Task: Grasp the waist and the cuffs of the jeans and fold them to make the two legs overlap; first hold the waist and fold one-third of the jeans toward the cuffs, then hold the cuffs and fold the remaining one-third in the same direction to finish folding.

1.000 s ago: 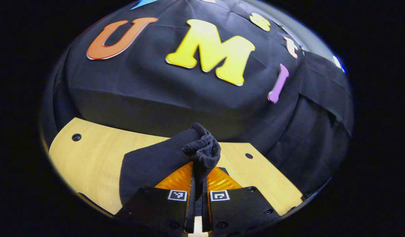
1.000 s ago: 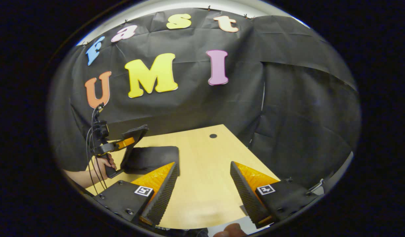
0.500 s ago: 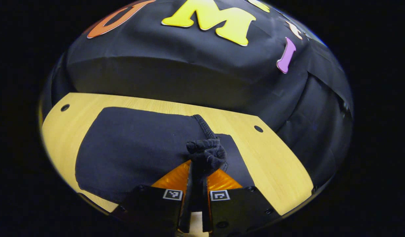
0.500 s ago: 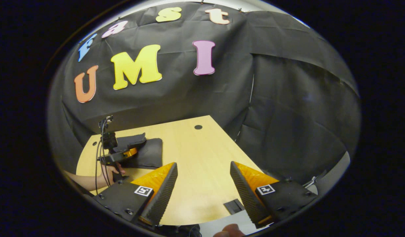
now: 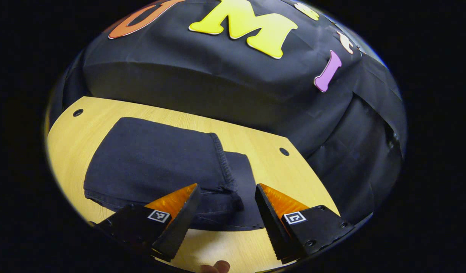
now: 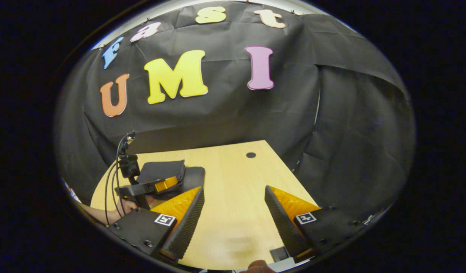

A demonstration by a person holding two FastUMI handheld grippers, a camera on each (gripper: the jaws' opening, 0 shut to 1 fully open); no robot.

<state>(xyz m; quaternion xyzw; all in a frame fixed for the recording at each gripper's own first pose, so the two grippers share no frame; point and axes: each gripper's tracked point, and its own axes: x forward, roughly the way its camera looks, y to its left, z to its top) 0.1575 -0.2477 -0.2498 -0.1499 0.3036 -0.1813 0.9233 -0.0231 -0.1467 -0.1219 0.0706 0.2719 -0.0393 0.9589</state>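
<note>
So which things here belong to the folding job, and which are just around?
Job:
- folded jeans, cuff hem on top
- left gripper, open above them
- right gripper, open over bare table

Around:
- wooden table
- table holes

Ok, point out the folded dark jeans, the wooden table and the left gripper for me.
Folded dark jeans [image 5: 153, 159]: left gripper view, top folded layer.
Light wooden table [image 6: 236, 189]: right gripper view, bare top.
Left gripper [image 5: 226, 201]: left gripper view, midway between its open orange fingers.
</note>
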